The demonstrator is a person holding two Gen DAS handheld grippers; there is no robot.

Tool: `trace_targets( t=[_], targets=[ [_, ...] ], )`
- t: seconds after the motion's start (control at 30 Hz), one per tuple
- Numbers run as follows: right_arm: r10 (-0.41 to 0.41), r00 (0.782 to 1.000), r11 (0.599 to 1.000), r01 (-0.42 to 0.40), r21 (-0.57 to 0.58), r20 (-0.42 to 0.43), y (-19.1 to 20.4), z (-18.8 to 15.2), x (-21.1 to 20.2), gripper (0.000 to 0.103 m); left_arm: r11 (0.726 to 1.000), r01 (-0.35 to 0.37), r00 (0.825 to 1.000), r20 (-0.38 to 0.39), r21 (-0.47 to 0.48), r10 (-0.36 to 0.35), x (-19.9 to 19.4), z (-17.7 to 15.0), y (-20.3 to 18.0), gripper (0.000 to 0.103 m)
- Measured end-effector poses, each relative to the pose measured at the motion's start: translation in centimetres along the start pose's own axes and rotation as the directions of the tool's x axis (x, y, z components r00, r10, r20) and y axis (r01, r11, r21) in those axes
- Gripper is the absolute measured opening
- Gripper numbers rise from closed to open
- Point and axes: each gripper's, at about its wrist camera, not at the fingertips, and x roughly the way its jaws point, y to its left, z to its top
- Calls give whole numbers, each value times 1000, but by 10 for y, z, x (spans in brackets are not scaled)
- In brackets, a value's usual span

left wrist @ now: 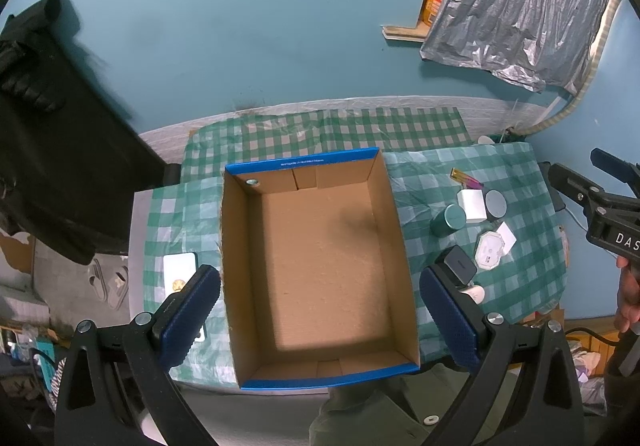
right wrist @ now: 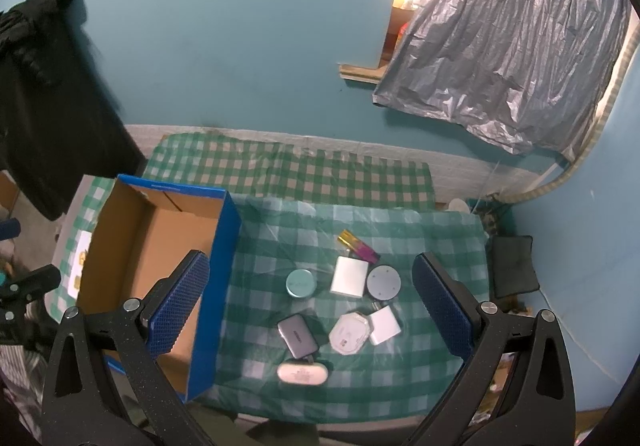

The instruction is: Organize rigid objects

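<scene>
Fingers of the right gripper (right wrist: 312, 310) are spread wide w/ nothing between them, hovering above the cluster of small items on the checked tablecloth (right wrist: 440, 238): grey adapter (right wrist: 297, 334) and white oval case (right wrist: 302, 372) nearest, teal tin (right wrist: 300, 283), white octagonal box (right wrist: 348, 332), grey disc (right wrist: 383, 282) further out. Adapter's long axis runs roughly away from the camera, so fingers straddle it across. Left gripper (left wrist: 320, 320) is also spread, empty, over the empty cardboard box (left wrist: 390, 205), which sits left of the items. Right is nearer them, so prob. the one to pick.
</scene>
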Motion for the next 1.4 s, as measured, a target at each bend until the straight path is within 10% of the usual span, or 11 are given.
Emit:
trace_targets(
  t=[1.4],
  targets=[
    [11, 1000, 1000, -11, -13, -21, -2, -3, 4, 97, 1000, -3, 1000, -1, -15, 3, -2, -3, -2, 101]
  ],
)
